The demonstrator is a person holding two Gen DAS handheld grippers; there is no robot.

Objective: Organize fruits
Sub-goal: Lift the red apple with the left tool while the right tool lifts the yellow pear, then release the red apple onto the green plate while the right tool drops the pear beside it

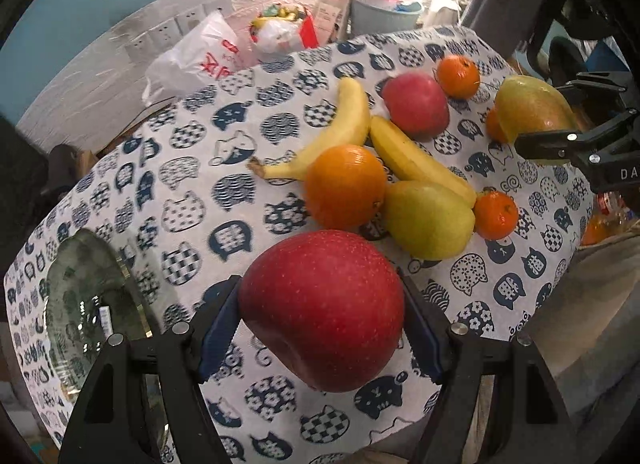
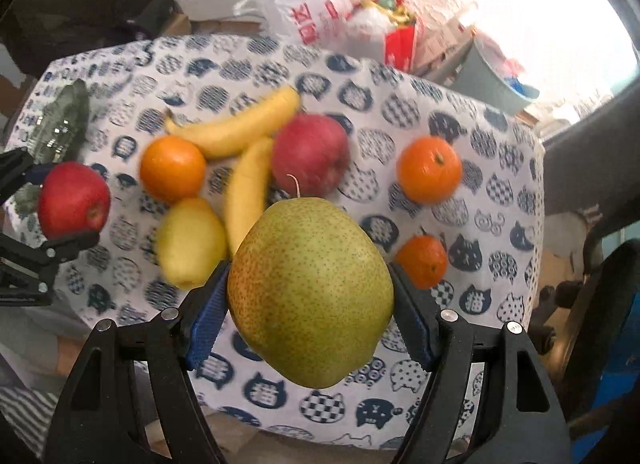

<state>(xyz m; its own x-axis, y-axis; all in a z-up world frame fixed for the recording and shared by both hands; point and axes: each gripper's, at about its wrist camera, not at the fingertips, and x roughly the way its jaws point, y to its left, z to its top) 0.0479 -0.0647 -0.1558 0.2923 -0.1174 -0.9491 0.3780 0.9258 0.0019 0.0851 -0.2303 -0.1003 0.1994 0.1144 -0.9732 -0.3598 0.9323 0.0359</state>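
Note:
My left gripper (image 1: 322, 328) is shut on a red apple (image 1: 322, 308) and holds it above the cat-print tablecloth (image 1: 192, 184); that apple also shows in the right wrist view (image 2: 74, 200). My right gripper (image 2: 310, 300) is shut on a green-yellow pear (image 2: 310, 292), held above the cloth; the pear also shows at the right of the left wrist view (image 1: 532, 108). On the cloth lie two bananas (image 1: 340, 132), an orange (image 1: 346, 186), a second pear (image 1: 428, 220), a second red apple (image 1: 416, 106) and small tangerines (image 1: 458, 71).
A glass bowl (image 1: 88, 304) sits at the left end of the table. White plastic bags (image 1: 200, 56), boxes and a grey bin (image 1: 384, 16) stand behind the table by the wall. A chair (image 2: 592, 168) is at the right.

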